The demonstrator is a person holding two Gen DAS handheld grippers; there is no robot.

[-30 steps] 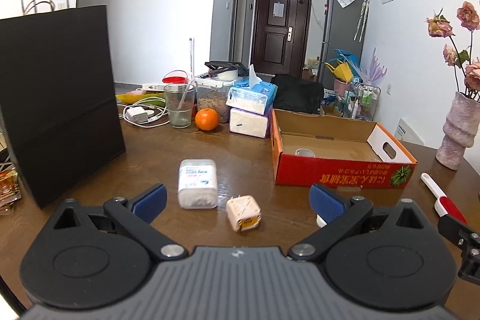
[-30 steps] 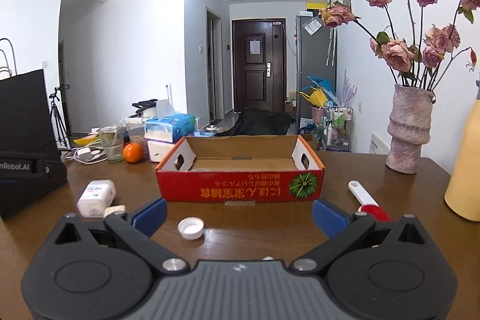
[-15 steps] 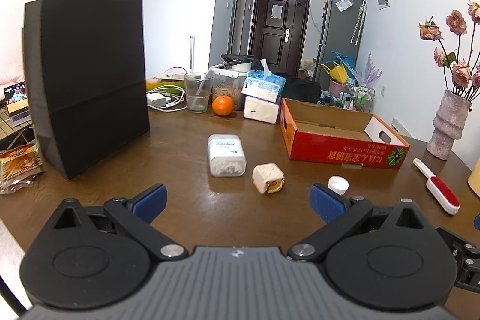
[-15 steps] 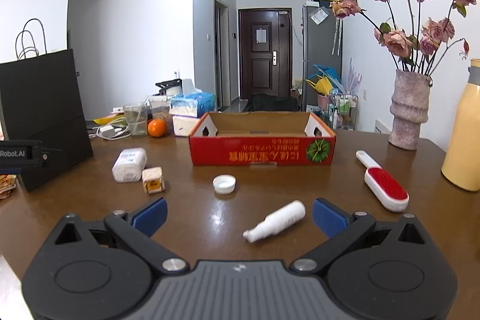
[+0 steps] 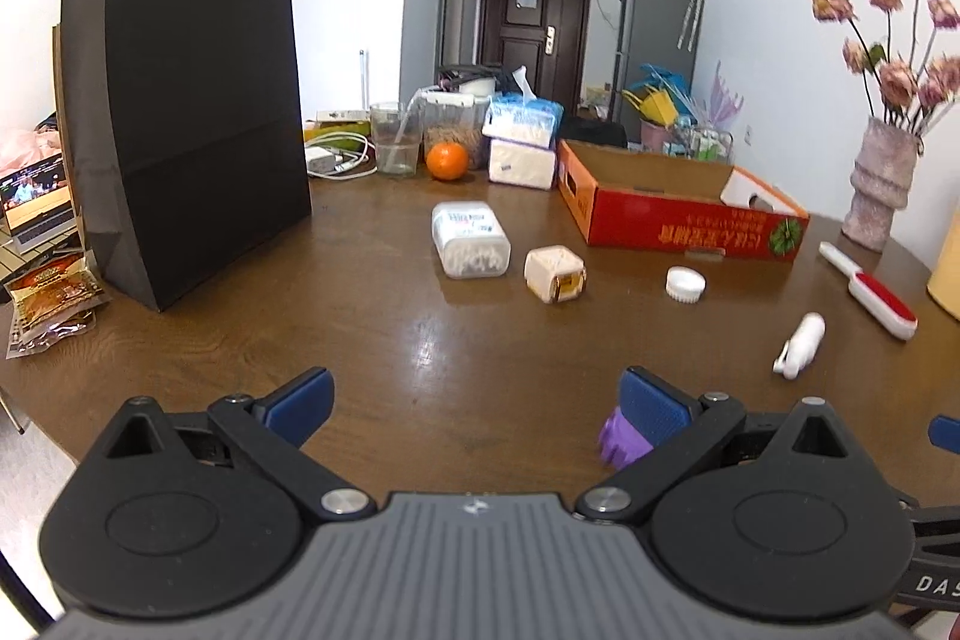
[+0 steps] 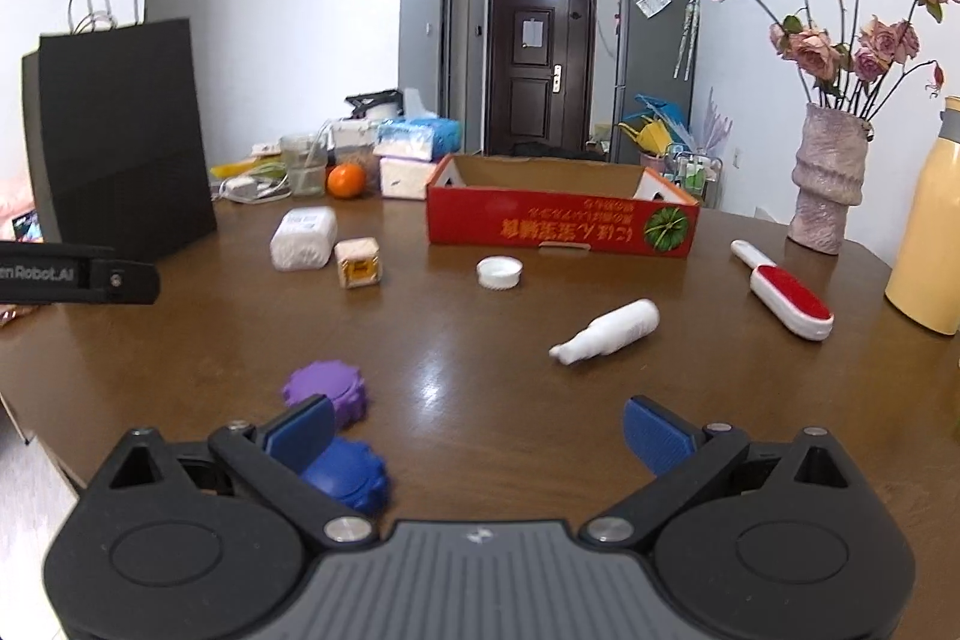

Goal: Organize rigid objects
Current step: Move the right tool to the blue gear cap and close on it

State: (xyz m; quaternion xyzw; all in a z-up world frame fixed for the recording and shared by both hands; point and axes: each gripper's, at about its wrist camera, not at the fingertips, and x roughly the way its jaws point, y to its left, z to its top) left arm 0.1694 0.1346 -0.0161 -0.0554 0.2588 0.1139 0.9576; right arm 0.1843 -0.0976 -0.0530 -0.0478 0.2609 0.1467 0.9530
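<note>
Both claws were spread apart and held nothing above the brown bench (image 6: 480,376). Ahead of the left claw (image 5: 474,400) lay a white pill box (image 5: 471,238) and a small cream cube (image 5: 555,273), with a white cap (image 5: 685,284) further right. A purple gear-shaped piece (image 5: 615,439) sat just behind its right finger. Ahead of the right claw (image 6: 477,430) a white spray bottle (image 6: 609,331) lay on its side, and beyond it stood the red cardboard box (image 6: 561,226). A blue gear-shaped piece (image 6: 354,481) lay by its left finger.
</note>
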